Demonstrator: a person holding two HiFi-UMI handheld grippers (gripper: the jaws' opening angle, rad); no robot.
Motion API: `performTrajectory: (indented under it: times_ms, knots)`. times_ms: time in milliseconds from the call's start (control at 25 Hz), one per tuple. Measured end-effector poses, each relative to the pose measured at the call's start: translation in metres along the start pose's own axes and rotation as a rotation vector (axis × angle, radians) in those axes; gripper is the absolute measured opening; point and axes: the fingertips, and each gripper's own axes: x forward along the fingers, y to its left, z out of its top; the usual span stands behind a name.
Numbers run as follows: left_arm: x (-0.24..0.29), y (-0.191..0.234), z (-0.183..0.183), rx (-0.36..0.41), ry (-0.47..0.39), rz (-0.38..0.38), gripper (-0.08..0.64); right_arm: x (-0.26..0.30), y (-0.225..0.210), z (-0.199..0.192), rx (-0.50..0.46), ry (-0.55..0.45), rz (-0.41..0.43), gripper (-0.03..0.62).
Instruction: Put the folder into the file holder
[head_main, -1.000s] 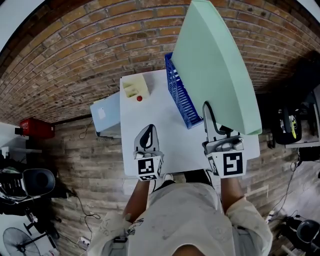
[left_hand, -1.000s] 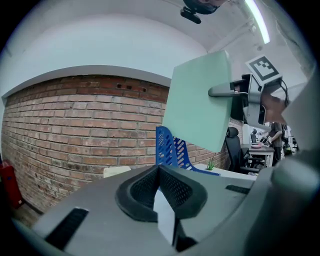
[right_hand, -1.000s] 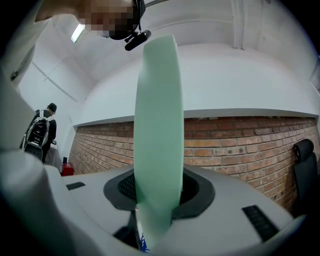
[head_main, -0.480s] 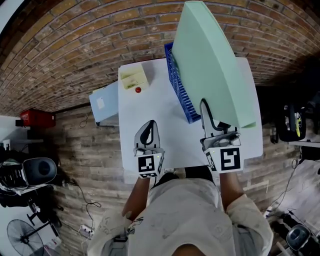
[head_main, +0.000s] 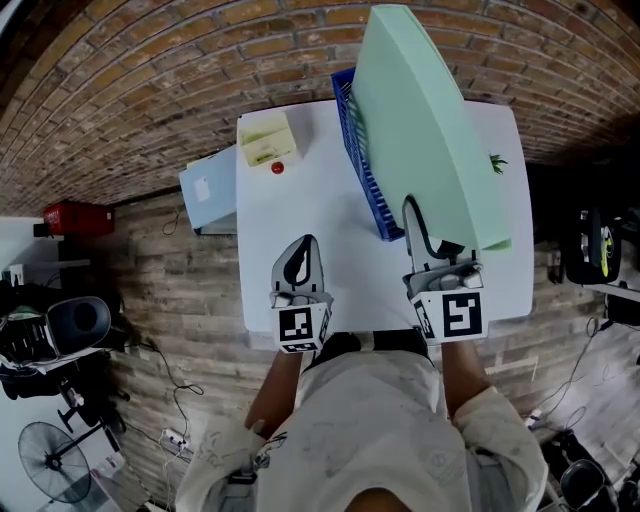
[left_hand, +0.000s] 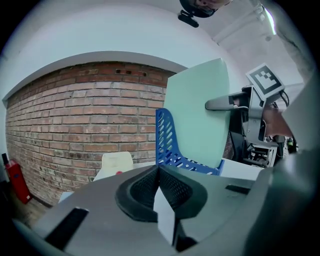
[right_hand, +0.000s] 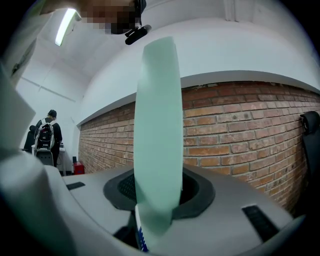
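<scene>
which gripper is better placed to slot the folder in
Right: the right gripper is clamped on the green folder, upright at the blue file holder; the left gripper is shut, empty.

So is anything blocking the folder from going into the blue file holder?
Nothing visible does: the folder, clamped in the right gripper, is right at the file holder; the yellow box sits off to its left.

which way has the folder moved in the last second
Yes: the folder has dropped closer to the blue file holder, baring the table on its right.

Folder (head_main: 430, 130) over file holder (head_main: 376, 178), box (head_main: 265, 140) left, on table (head_main: 300, 220)
</scene>
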Motion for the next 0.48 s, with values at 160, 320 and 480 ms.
performTrajectory:
  times_ms: [160, 320, 480]
  knots:
    - [0.004, -0.003, -0.007, -0.003, 0.021, -0.006, 0.014, 0.005, 0.001, -0.014, -0.012, 0.031, 0.01, 0.15]
    - [0.007, -0.007, -0.015, -0.006, 0.033, -0.01, 0.014, 0.011, 0.001, -0.025, -0.003, 0.039, 0.006, 0.15]
    - [0.009, -0.01, -0.021, -0.009, 0.048, -0.015, 0.014, 0.013, 0.001, -0.044, -0.009, 0.084, 0.013, 0.15]
